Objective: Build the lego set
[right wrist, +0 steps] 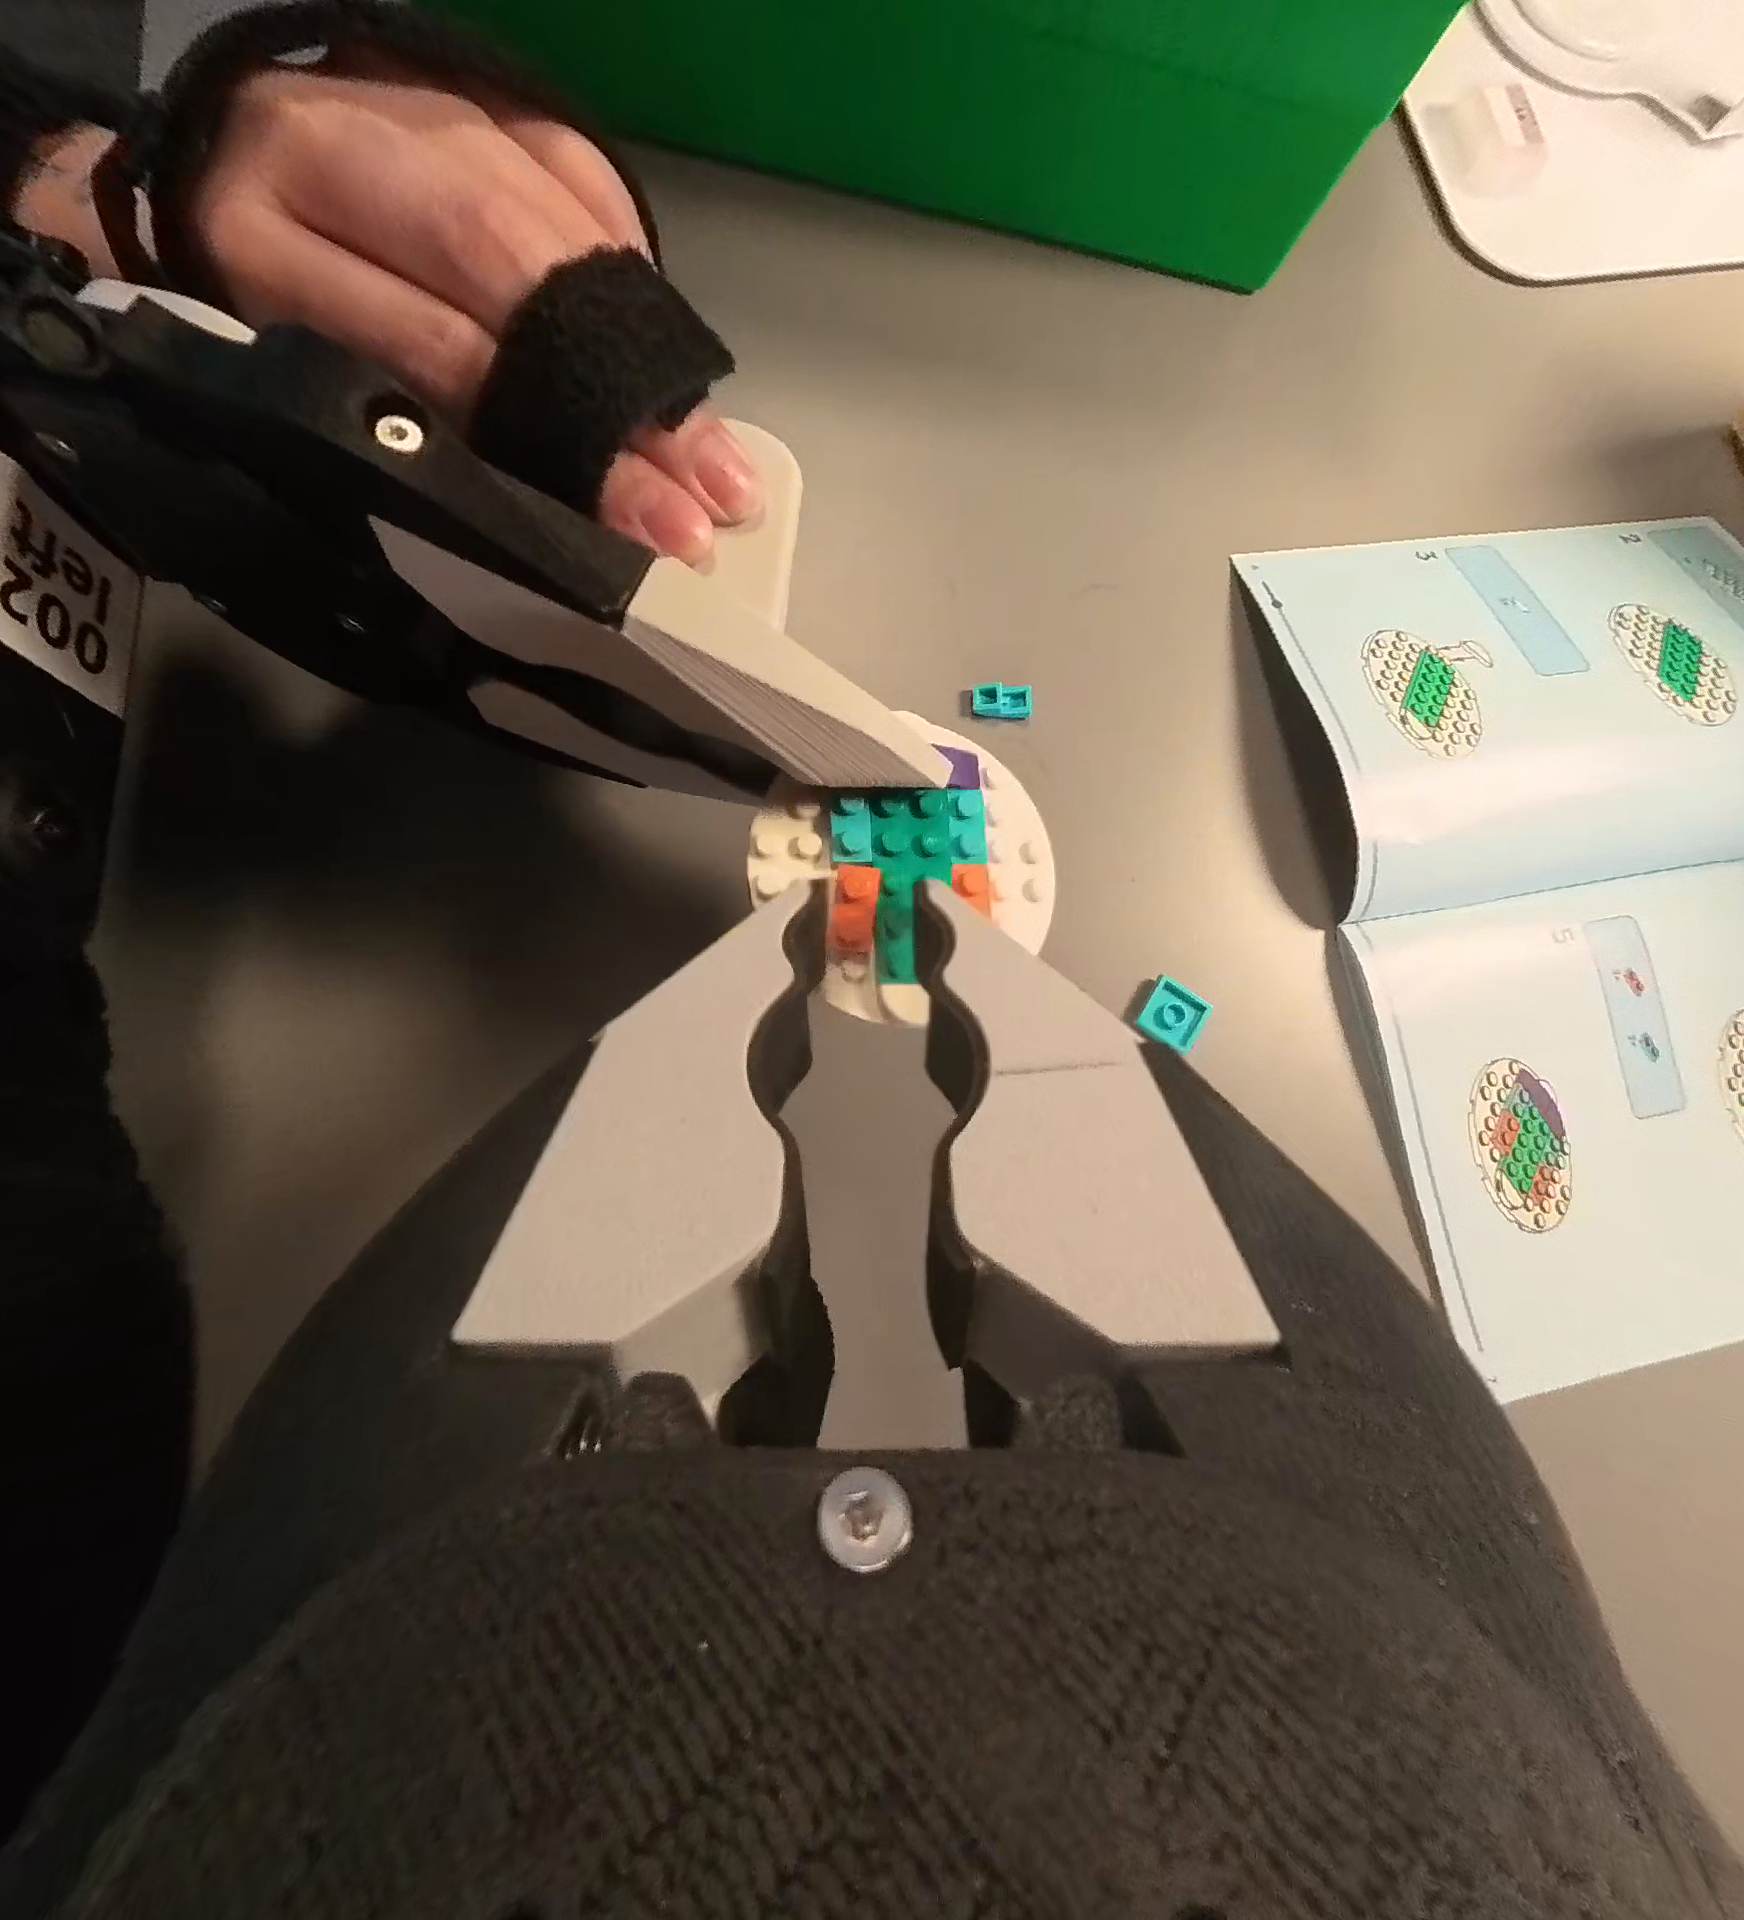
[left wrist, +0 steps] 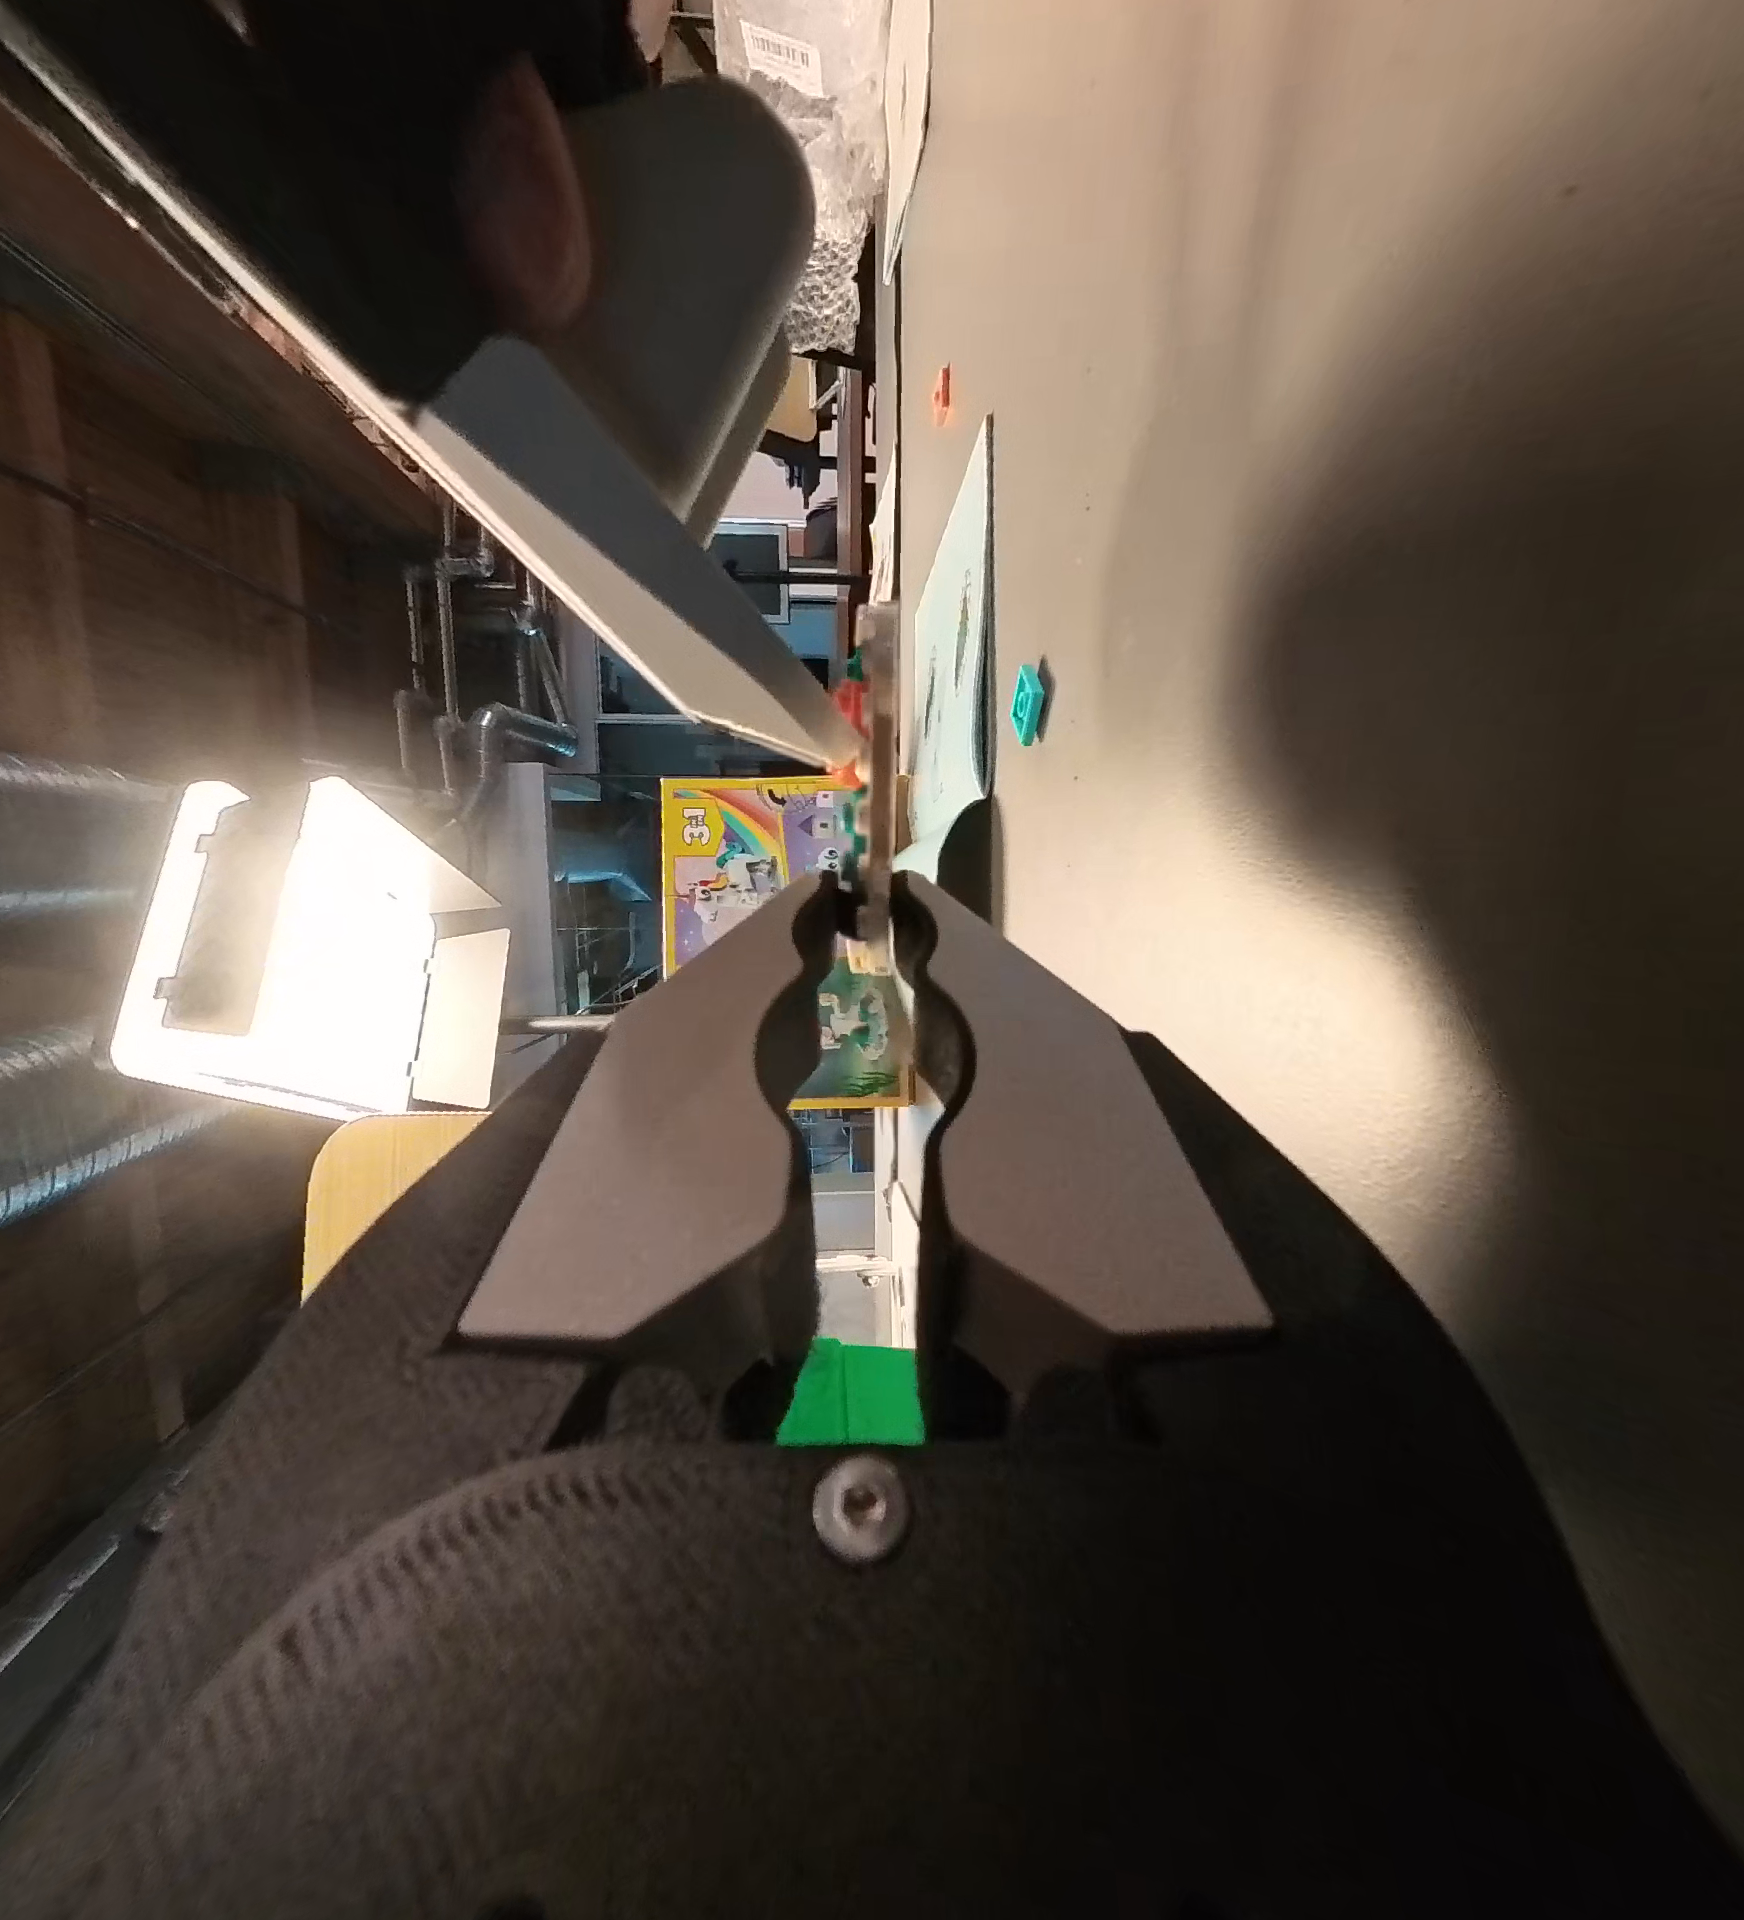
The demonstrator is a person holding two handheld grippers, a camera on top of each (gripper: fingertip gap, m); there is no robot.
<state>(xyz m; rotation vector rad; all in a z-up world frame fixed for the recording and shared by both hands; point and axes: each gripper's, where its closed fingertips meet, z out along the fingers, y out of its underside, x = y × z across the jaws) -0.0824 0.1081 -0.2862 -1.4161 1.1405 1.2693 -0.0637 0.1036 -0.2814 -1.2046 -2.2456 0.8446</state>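
A round white studded plate (right wrist: 1019, 862) carries green bricks (right wrist: 899, 831), an orange brick (right wrist: 852, 904) on each side and a purple piece (right wrist: 963, 771). My left gripper (left wrist: 868, 888) is shut on the plate's rim; the plate (left wrist: 883, 748) shows edge-on there. In the right wrist view the left gripper (right wrist: 935, 777) comes in from the left, clamped on the far rim. My right gripper (right wrist: 863, 894) sits over the near side, jaws a narrow gap apart, straddling the left orange brick and a green strip. One of its fingers (left wrist: 743, 644) touches the orange bricks.
A teal tile (right wrist: 1172, 1013) and a small teal piece (right wrist: 1003, 699) lie loose by the plate. The open instruction booklet (right wrist: 1574, 935) lies to the right. A green box (right wrist: 951, 104) and a white tray (right wrist: 1626, 156) stand behind. A small orange piece (left wrist: 941, 393) lies farther off. Left and right tips are no more than a few centimetres apart. From either gripper's tips it is about 9 cm to the teal tile (right wrist: 1172, 1013).
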